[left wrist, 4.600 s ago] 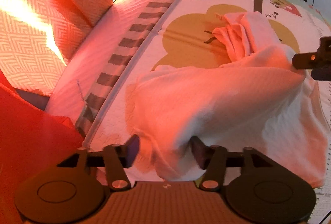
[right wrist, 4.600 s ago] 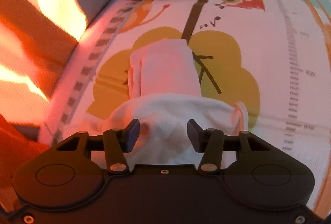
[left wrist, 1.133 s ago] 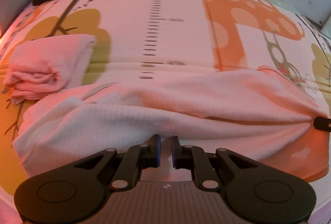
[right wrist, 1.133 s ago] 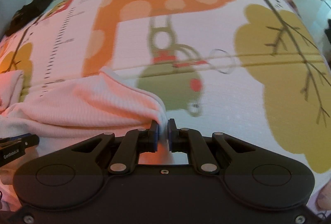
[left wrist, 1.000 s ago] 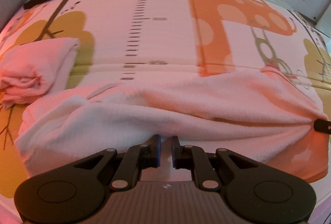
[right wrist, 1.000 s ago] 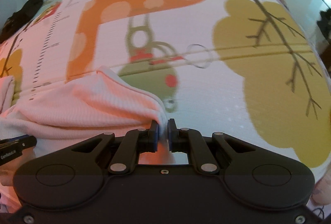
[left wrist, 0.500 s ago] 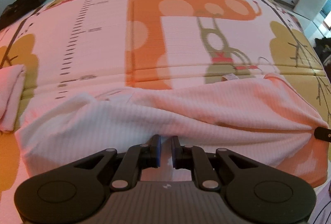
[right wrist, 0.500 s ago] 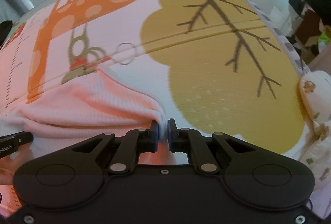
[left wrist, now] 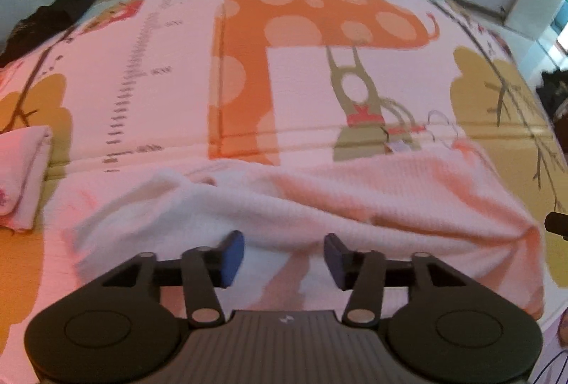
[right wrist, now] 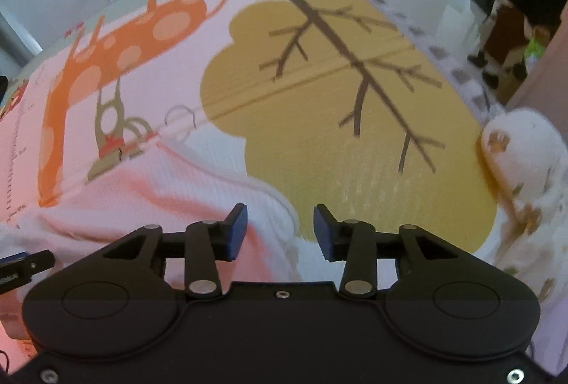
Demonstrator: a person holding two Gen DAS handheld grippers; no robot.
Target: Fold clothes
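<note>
White garment (left wrist: 319, 206) on mat; left gripper (left wrist: 284, 258), right gripper (right wrist: 280, 229) opening (apparently released).

Almost no readable text in either view

The play mat (left wrist: 170, 71) carries a printed ruler scale with small figures beside its ticks, too blurred to make out. A tiny white mark sits on the left gripper (left wrist: 284, 254) body, perhaps a logo. In the right wrist view, faint white lettering on the other gripper's fingertip at the left edge stays illegible.
</note>
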